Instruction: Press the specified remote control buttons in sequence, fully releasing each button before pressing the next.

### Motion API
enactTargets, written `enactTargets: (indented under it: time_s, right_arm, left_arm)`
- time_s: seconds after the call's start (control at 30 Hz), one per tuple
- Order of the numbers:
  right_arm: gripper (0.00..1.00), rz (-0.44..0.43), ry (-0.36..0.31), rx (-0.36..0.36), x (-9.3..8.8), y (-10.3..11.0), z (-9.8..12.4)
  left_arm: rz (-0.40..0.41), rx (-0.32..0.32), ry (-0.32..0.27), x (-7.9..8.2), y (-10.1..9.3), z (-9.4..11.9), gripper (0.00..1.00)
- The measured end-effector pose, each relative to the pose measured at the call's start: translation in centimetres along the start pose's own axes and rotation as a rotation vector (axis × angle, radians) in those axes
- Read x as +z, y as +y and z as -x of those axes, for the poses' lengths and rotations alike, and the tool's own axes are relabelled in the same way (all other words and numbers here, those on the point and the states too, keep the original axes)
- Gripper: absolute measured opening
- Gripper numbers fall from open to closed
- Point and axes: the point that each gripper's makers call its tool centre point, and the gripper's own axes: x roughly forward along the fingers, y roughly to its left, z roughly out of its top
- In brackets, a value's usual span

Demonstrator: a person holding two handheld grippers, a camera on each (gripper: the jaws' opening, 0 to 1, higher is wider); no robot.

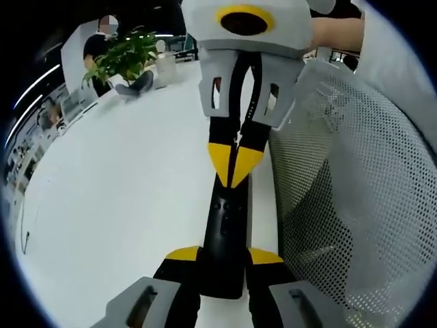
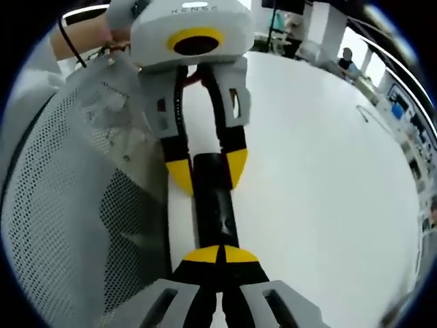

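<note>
A black remote [image 1: 224, 239] lies lengthwise on a white table [image 1: 116, 225], between the two grippers, which face each other along it. In the left gripper view, the left gripper [image 1: 224, 256] rises from the bottom with its yellow-tipped jaws set either side of the remote's near end, narrow and touching its sides, so it holds the remote there. In that same view the right gripper [image 1: 235, 179] comes down from the top, its two yellow tips pressed together into a point that rests on the remote's upper face, near the far end. In the right gripper view the same scene runs the other way: the right gripper [image 2: 220, 254] has its jaws drawn together, yellow tips meeting over the remote [image 2: 215, 208] and touching its top, while the left gripper [image 2: 208, 171] stands beyond with its jaws flanking the remote's far end. Whether a button is pressed down I cannot tell; the buttons are too dark to make out. A white mesh chair back [image 1: 355, 205] stands just beside the table edge, close to the remote. A green plant [image 1: 126, 58] sits at the far side of the table, well apart, with a person [image 1: 95, 48] behind it.
</note>
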Motion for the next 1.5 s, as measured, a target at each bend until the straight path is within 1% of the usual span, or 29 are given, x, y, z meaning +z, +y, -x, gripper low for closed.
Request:
enactTargets:
  time_s: [0.1,0.13,0.2,0.27,0.37,0.4,0.43,0.5,0.6,0.67,0.73,0.77,0.87,0.9,0.93,0.97,1.03,1.17,1.23,1.3,1.4,1.5]
  right_arm:
    - [0.00,-0.008,0.010,0.015,-0.1,-0.2,0.0]
    - [0.00,-0.020,0.006,0.021,-0.1,-0.2,0.1]
    - [0.00,-0.059,-0.023,0.029,-0.1,-0.2,0.1]
    - [0.00,-0.085,-0.060,0.024,-0.1,-0.2,0.2]
    - [0.00,-0.094,-0.102,0.009,-0.1,-0.2,0.3]
    - [0.00,-0.101,-0.126,0.002,-0.2,-0.2,0.3]
    - [0.00,-0.107,-0.133,0.001,-0.1,-0.2,0.3]
    - [0.00,-0.152,-0.160,0.001,0.0,-0.3,0.4]
    - [0.00,-0.183,-0.162,0.006,0.2,-0.4,0.5]
    - [0.00,-0.178,-0.181,0.005,0.7,-0.4,0.7]
    - [0.00,-0.178,-0.201,0.021,1.4,-0.4,0.8]
    - [0.00,-0.168,-0.193,0.033,1.6,-0.3,0.7]
    - [0.00,-0.091,-0.122,0.038,1.0,-0.1,0.0]
    - [0.00,-0.097,-0.116,0.044,1.0,0.2,-0.2]
    - [0.00,-0.062,-0.127,0.037,1.3,0.0,0.0]
    - [0.00,-0.061,-0.104,0.043,1.0,0.2,0.1]
    - [0.00,-0.028,-0.090,0.039,1.0,0.0,0.0]
    - [0.00,-0.012,-0.055,0.050,1.0,0.0,-0.2]
    - [0.00,0.021,-0.031,0.049,0.9,0.0,-0.2]
    - [0.00,0.077,-0.006,0.049,0.9,0.0,-0.2]
    - [0.00,0.101,0.008,0.048,0.9,0.1,-0.3]
    - [0.00,0.098,-0.003,0.051,0.8,0.0,-0.2]
  left_arm:
    - [0.007,0.006,-0.037,0.0,0.0,0.0,0.24]
    - [0.002,0.008,-0.063,0.1,0.0,0.1,0.24]
    - [0.028,0.013,-0.115,0.1,0.0,0.1,0.25]
    - [0.033,0.021,-0.146,0.1,0.0,0.2,0.25]
    - [0.039,0.029,-0.164,0.1,0.0,0.2,0.25]
    - [0.043,0.030,-0.169,0.1,0.0,0.2,0.25]
    - [0.042,0.031,-0.171,0.2,0.0,0.2,0.25]
    - [0.044,0.031,-0.174,0.3,0.0,0.2,0.25]
    - [0.047,0.033,-0.184,0.2,0.0,0.2,0.25]
    - [0.048,0.034,-0.186,0.2,0.0,0.2,0.25]
    - [0.047,0.033,-0.186,0.3,0.0,0.2,0.25]
    - [0.047,0.033,-0.186,0.3,0.0,0.2,0.25]
    - [0.047,0.033,-0.189,0.3,0.0,0.2,0.25]
    - [0.048,0.033,-0.189,0.3,0.0,0.2,0.25]
    - [0.048,0.033,-0.189,0.3,0.0,0.2,0.25]
    - [0.048,0.033,-0.189,0.3,0.0,0.2,0.25]
    - [0.048,0.032,-0.190,0.3,0.0,0.2,0.25]
    - [0.047,0.032,-0.190,0.3,0.0,0.2,0.25]
    - [0.046,0.031,-0.189,0.3,0.0,0.2,0.25]
    - [0.046,0.029,-0.190,0.3,0.0,0.2,0.25]
    - [0.044,0.029,-0.189,0.3,0.0,0.2,0.25]
    - [0.039,0.027,-0.188,0.3,0.0,0.2,0.25]
